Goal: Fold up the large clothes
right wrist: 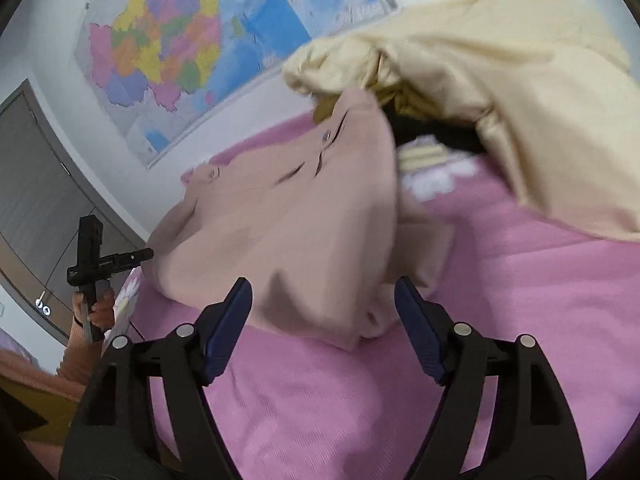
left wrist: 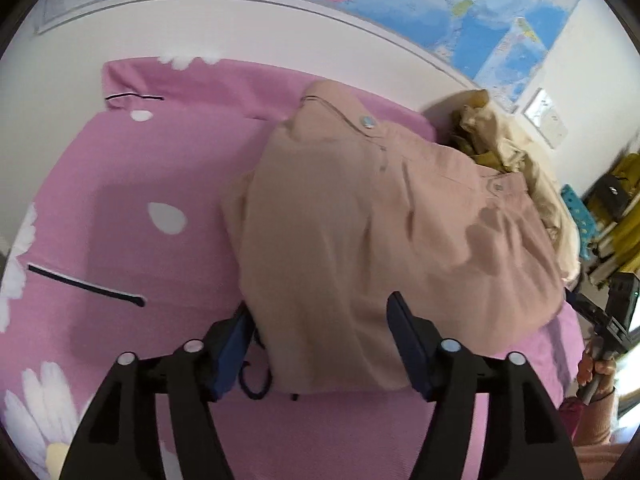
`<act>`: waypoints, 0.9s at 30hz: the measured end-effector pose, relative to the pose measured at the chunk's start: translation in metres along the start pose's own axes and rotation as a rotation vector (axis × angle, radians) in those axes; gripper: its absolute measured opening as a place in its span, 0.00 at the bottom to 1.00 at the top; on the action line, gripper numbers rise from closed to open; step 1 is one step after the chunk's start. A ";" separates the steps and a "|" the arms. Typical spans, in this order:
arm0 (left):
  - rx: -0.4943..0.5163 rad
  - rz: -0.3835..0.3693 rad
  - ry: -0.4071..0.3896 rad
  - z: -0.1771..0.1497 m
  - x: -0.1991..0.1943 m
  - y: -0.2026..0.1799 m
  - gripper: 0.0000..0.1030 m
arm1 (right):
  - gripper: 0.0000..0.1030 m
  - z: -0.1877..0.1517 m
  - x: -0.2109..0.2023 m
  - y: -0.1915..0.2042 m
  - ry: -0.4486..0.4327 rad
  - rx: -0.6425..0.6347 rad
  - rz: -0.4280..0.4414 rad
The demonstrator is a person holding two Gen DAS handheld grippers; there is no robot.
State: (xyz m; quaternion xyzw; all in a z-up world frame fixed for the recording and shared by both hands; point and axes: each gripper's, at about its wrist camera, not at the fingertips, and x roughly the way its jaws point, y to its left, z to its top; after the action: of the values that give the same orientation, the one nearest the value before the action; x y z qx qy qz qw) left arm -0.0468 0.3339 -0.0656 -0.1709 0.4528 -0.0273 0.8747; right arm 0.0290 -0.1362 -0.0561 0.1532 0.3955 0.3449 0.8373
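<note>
Now both tools, left tool [left wrist: 320,344] and right tool [right wrist: 322,320], are hanging released at the pink garment [left wrist: 360,220] near frame bottom; squaring its edges before regripping seems wise.

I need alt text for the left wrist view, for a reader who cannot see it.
A folded dusty-pink garment lies on a pink flowered bedsheet, its near edge between the open left gripper. A cream garment is heaped behind it, below a wall map.
</note>
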 end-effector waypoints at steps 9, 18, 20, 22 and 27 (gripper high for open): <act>0.006 0.008 0.025 -0.012 0.014 -0.003 0.42 | 0.08 -0.003 0.001 -0.027 0.004 0.128 0.058; 0.065 0.128 0.003 -0.015 0.010 -0.028 0.56 | 0.72 0.005 -0.029 0.016 -0.110 -0.037 -0.121; 0.077 0.149 -0.002 -0.015 0.009 -0.030 0.57 | 0.72 0.009 -0.022 0.038 -0.101 -0.110 -0.094; 0.082 0.153 -0.006 -0.016 0.007 -0.032 0.58 | 0.72 0.010 -0.013 0.053 -0.081 -0.161 -0.056; 0.081 0.163 -0.011 -0.018 0.008 -0.034 0.61 | 0.70 0.010 0.031 0.071 0.003 -0.220 -0.043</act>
State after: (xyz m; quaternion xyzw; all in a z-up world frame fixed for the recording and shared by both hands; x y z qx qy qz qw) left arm -0.0522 0.2958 -0.0707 -0.0981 0.4589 0.0265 0.8826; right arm 0.0183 -0.0635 -0.0293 0.0514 0.3595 0.3685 0.8558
